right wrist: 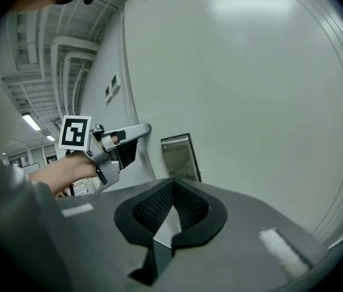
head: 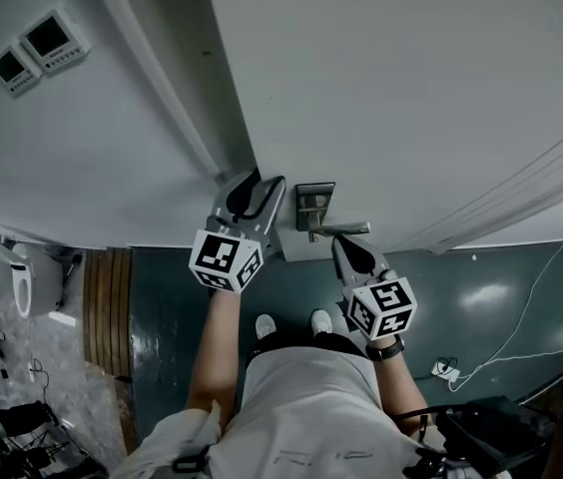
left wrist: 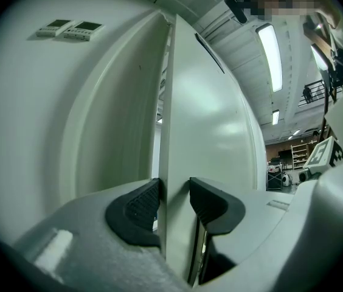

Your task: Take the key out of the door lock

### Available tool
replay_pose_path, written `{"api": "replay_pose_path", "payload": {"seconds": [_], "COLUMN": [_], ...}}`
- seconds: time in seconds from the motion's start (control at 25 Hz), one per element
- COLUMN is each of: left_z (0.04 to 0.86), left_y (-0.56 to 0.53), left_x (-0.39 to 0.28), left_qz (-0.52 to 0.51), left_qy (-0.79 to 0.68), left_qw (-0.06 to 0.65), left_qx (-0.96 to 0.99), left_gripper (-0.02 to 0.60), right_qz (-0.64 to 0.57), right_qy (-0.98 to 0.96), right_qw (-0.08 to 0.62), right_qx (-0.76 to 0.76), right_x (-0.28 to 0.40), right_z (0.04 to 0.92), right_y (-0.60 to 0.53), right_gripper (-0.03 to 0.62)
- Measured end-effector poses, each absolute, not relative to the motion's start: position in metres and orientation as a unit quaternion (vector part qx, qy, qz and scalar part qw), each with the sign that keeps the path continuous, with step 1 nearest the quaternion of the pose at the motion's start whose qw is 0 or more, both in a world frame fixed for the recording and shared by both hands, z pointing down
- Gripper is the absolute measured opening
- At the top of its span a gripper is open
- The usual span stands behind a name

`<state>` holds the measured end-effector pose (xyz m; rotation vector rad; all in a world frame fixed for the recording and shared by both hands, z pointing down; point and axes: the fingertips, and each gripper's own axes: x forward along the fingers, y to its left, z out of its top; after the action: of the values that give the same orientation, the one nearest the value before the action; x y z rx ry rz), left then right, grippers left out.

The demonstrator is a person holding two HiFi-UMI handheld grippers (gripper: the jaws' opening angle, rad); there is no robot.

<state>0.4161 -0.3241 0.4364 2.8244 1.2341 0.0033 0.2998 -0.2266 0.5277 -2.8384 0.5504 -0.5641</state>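
White-painted wall at far left, carrying a pair of small white wall-mounted control panels with dark screens, high up. Lower at the left, a strip of brown wooden slats bordering the dark teal floor.

Further right, the left gripper up at the free edge of the tall white flat-panel door: closed on that edge, with a ribbed black pad flush against either face and the slab filling the whole span between. In the head view, just left of the lock, with its black-and-white marker cube toward the body and a bare forearm behind.

Just right of it, on the door's near face, a rectangular brushed-metal lock plate with a metal lever handle pointing right. No sighting of the key in any view: too small to pick out, and the spot just under the handle hidden by the tips of the right gripper.

That gripper tip-first just under the lever, close against the door, jaws fully together, ribbed pads meeting. No telling of anything thin pinched between them. In the right gripper view, only the top of the lock plate showing beyond the tips, with the left gripper and the hand holding it further left.
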Motion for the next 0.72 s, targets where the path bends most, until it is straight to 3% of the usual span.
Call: {"api": "replay_pose_path", "payload": {"seconds": [0.32,0.56,0.72], "left_z": [0.436,0.436,0.436], "left_y": [-0.324,-0.324,-0.324], "left_x": [0.416,0.416,0.416], "left_qz": [-0.004,-0.009,-0.01], "left_qy": [0.403,0.404,0.404], "left_qw": [0.03,0.032,0.032], "left_qx": [0.915,0.914,0.914], "left_gripper": [0.16,0.158,0.158], "right_qz": [-0.233,-0.267,-0.265], "right_qy": [0.169,0.181,0.179], "right_qw": [0.159,0.263,0.35], "right_qx": [-0.944,-0.909,-0.88], "right_x": [0.288,0.29,0.299], "right_z": [0.584,0.635,0.656], "right_y": [-0.219,-0.231,-0.234], "right_gripper": [-0.003,0.129,0.183]}}
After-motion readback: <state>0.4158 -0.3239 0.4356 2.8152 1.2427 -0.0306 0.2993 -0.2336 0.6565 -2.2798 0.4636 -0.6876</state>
